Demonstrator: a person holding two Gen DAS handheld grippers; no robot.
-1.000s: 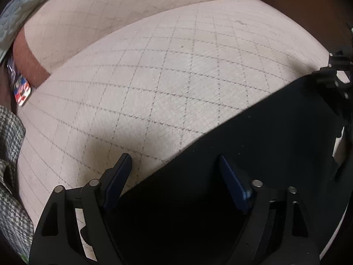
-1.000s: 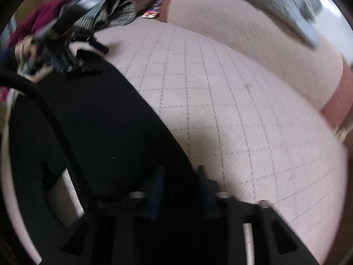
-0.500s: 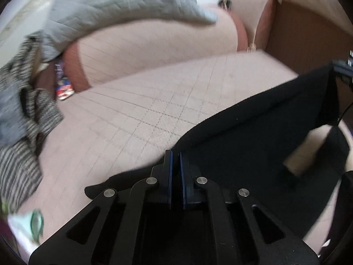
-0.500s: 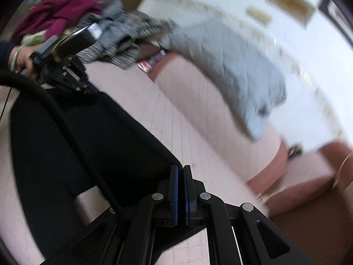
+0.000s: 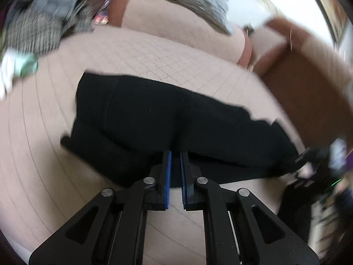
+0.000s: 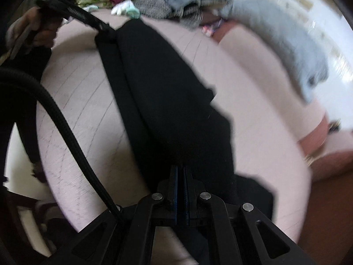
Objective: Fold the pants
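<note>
Black pants (image 5: 176, 121) — edges on cushion (image 5: 44, 154)

Black pants (image 5: 176, 128) spread across sofa seat (image 5: 44, 154), bare cushion on every side, clothes pile (image 6: 167, 2) heaped beyond far end, black cable (image 6: 66, 132) crossing left of them.

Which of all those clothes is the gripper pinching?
The black pants, lying alone on the beige cushion; the right gripper pinches them.

Matt black cloth pants (image 5: 176, 119), quilted pinkish fabric sofa (image 5: 154, 53), ribbed blue gripper pads (image 5: 168, 176)
</note>
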